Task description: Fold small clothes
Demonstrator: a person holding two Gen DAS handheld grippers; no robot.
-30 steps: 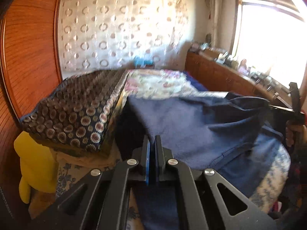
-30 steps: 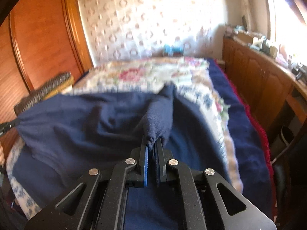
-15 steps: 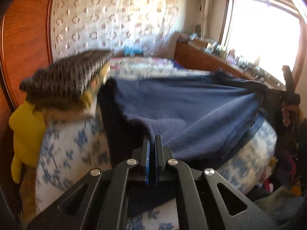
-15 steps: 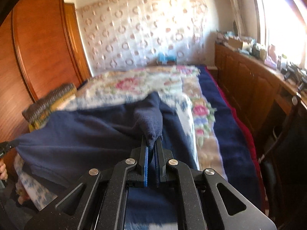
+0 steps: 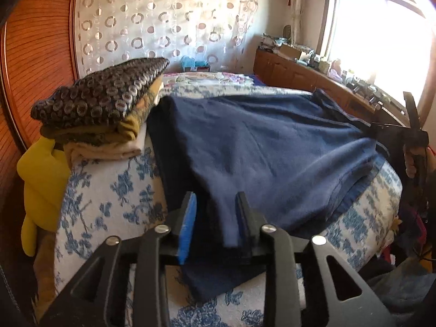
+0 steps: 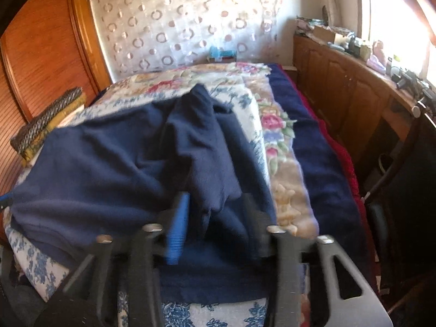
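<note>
A navy fleece garment (image 5: 272,147) lies spread over the near end of the bed, its near edge doubled over a darker layer. My left gripper (image 5: 215,218) hangs over the near left corner with its jaws opening. A fold of the garment sits between them, loose from the blue pad (image 5: 186,229). In the right wrist view the garment (image 6: 109,163) bunches into a ridge. My right gripper (image 6: 215,218) is blurred, its jaws opening around that ridge's slack end without pressing it. The right gripper (image 5: 408,133) also shows in the left wrist view, at the garment's far corner.
The blue-flowered bedspread (image 5: 109,190) covers the bed. A stack of folded clothes (image 5: 103,100) with a dark patterned piece on top sits at the bed's left edge, a yellow item (image 5: 41,174) hanging below it. Wooden cabinets (image 6: 340,87) line the right wall under a window.
Both grippers were shut on the garment's edge and now stand apart, the cloth slack between the jaws. Both hands came down and back, and the garment settled onto the bed.
</note>
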